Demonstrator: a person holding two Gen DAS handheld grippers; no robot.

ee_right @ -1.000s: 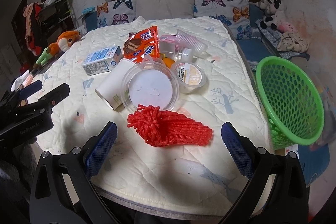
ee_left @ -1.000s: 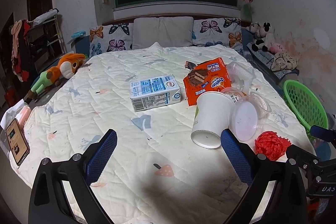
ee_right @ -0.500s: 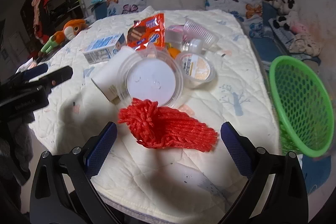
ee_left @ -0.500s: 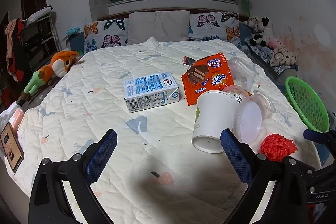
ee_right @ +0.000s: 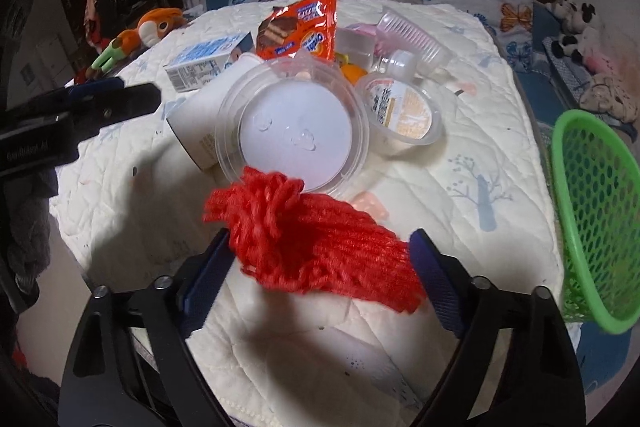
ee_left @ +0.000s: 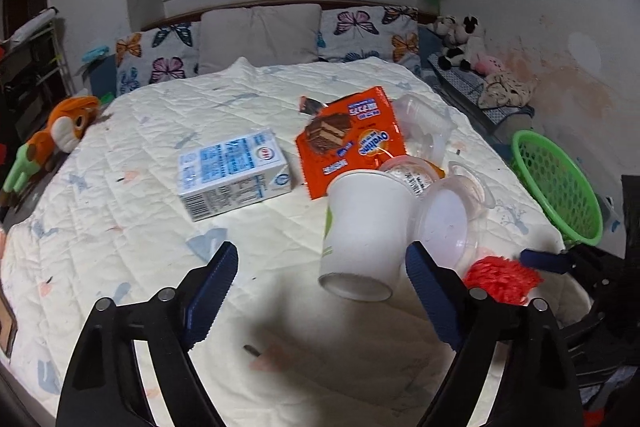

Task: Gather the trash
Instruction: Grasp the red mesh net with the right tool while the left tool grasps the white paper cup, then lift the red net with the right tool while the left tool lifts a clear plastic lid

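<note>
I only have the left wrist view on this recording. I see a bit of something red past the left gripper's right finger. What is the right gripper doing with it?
Observer: The right gripper has the red foam net between its fingers; the jaws are closing and the pads look at or near its ends.
Operator: Is that net whole or a scrap?
Observer: Whole: a long ribbed sleeve with a frayed tuft at one end, lying on the quilt.
Operator: What hides behind the paper cup?
Observer: A clear ribbed cup on its side and a small white-capped bottle.
Operator: Anything in the green basket?
Observer: I cannot tell; only its mesh wall and rim show.
</note>
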